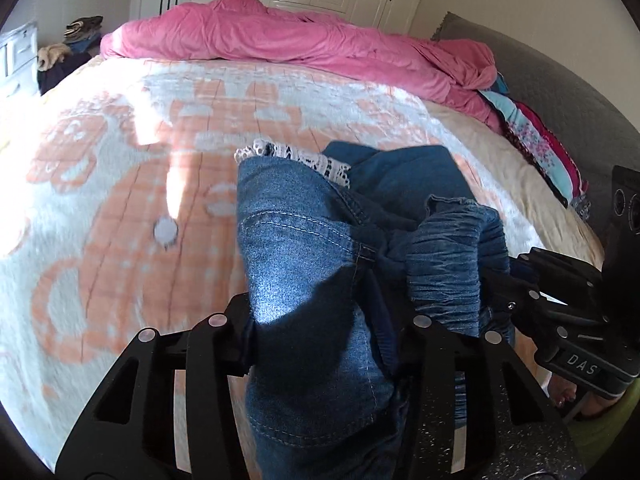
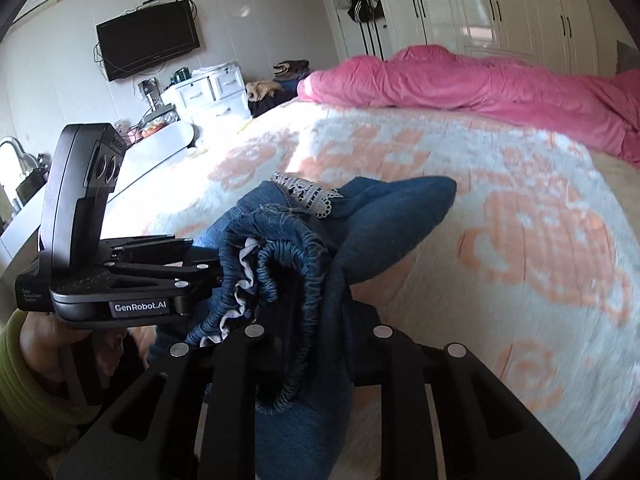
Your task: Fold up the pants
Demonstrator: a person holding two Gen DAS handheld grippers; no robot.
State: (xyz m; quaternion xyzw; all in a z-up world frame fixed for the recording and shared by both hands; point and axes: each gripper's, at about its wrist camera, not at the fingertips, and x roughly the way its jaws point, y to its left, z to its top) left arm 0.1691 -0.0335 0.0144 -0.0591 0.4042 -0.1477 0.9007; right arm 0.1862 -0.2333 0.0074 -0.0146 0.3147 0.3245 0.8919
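Observation:
Blue denim pants [image 1: 304, 232] with a white lace trim [image 1: 296, 156] hang bunched above the bed, their far end resting on the blanket. My left gripper [image 1: 324, 320] is shut on a denim fold that fills the gap between its fingers. In the right wrist view the same pants [image 2: 384, 216] rise to an elastic waistband [image 2: 288, 272], and my right gripper [image 2: 316, 336] is shut on it. The two grippers sit close together: the right gripper [image 1: 508, 280] comes in from the right edge, the left gripper [image 2: 216, 272] from the left.
A peach and white blanket [image 1: 120, 200] covers the bed. A pink duvet [image 1: 280, 40] lies heaped along the far side. Folded colourful clothes [image 1: 536, 144] lean on a grey headboard [image 1: 560, 80]. A hand in a green sleeve [image 2: 24, 380] holds the left gripper; a white dresser [image 2: 208, 92] stands beyond.

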